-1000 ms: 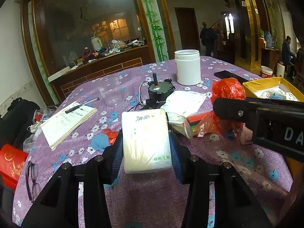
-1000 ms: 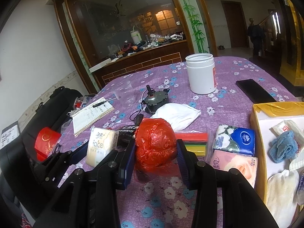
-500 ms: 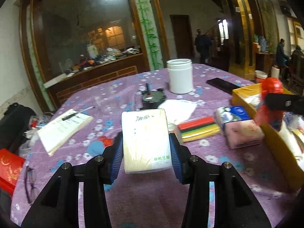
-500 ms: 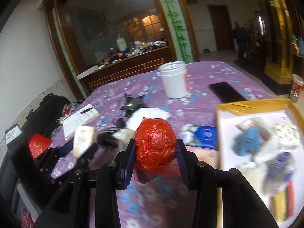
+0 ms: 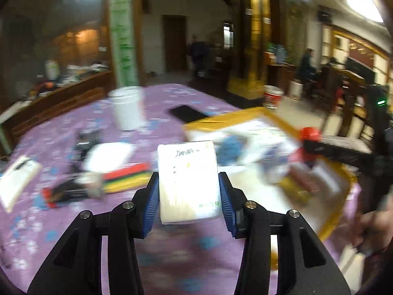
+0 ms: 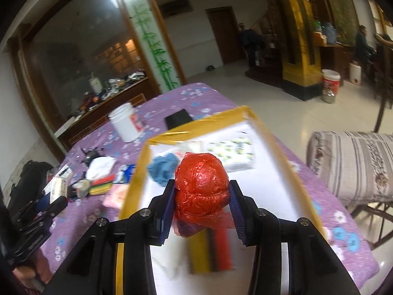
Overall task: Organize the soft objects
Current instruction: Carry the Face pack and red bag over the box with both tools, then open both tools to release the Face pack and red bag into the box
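My left gripper [image 5: 188, 194] is shut on a white tissue pack [image 5: 188, 179] and holds it above the purple tablecloth, left of the yellow-rimmed box [image 5: 245, 115]. My right gripper [image 6: 202, 205] is shut on a crumpled red plastic bag ball [image 6: 201, 184] and holds it over the inside of the same box [image 6: 136, 174]. The box holds a blue cloth [image 6: 163, 168], a patterned tissue pack [image 6: 235, 151] and red and yellow strips [image 6: 211, 250]. In the left wrist view the right gripper with the red ball [image 5: 310, 134] shows at the right, over the box.
On the table stand a white jar [image 6: 125, 124], a black phone [image 6: 178, 119], a white cloth [image 6: 102, 166], colored sponges [image 5: 127, 178], a pink tissue pack [image 6: 115, 196] and a notebook [image 5: 17, 182]. A striped cushioned chair [image 6: 351, 164] is right of the table.
Both grippers swung right toward the box. The red ball went from beside the box to over its inside. The left gripper with the tissue pack came closer to the box.
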{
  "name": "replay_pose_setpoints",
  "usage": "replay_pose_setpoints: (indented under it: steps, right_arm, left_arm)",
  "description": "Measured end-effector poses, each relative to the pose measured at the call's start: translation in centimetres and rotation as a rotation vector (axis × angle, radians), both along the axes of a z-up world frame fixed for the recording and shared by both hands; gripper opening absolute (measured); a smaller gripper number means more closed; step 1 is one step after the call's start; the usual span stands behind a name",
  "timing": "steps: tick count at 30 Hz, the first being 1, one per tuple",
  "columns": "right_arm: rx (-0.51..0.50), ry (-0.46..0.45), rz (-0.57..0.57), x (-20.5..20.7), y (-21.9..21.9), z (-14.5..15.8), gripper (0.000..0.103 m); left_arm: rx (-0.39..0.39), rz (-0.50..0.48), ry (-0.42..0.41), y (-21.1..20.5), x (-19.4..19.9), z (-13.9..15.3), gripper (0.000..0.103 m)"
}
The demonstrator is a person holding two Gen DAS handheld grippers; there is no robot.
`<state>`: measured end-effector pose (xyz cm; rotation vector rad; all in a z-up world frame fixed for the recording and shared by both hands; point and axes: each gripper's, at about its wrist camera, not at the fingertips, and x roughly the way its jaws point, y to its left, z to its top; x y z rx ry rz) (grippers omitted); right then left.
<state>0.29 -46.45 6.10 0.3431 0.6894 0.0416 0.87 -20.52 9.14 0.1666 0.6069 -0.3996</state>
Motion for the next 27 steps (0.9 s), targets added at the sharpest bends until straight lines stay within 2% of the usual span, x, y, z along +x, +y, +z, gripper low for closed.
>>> replay_pose_setpoints:
  steps: [3, 6, 12, 15, 17, 19, 25, 27]
  right_arm:
    - [-0.02, 0.03, -0.023, -0.1, -1.1, -0.8, 0.044]
    - [-0.015, 0.057, -0.026, -0.2, -1.8, -1.5, 0.044]
    - [-0.025, 0.106, 0.009, -0.4, -1.9, -2.9, 0.045]
    - [-0.05, 0.122, 0.027, -0.5, -1.4, -3.1, 0.047]
    - [-0.049, 0.118, 0.04, -0.6, -1.2, -3.1, 0.053]
    - [-0.049, 0.115, 0.036, -0.6, -1.1, -3.0, 0.056]
    - [-0.071, 0.076, 0.005, -1.2, -0.9, -1.7, 0.07]
    - [-0.069, 0.059, -0.015, -1.5, -1.2, -1.2, 0.07]
  left_arm:
    - [-0.023, -0.081, 0.076, -3.4, -0.2, -0.8, 0.044]
    - [0.005, -0.143, 0.139, -6.8, -0.5, -2.5, 0.044]
    - [0.067, -0.164, 0.208, -9.5, -0.7, -4.6, 0.044]
    - [0.089, -0.161, 0.199, -9.8, -0.9, -5.0, 0.045]
    - [0.09, -0.161, 0.195, -9.8, -0.8, -4.8, 0.047]
    - [0.075, -0.173, 0.192, -9.6, -1.1, -4.5, 0.055]
    - [0.054, -0.175, 0.153, -8.7, -1.4, -3.6, 0.057]
    - [0.035, -0.169, 0.151, -8.1, -1.4, -3.0, 0.057]
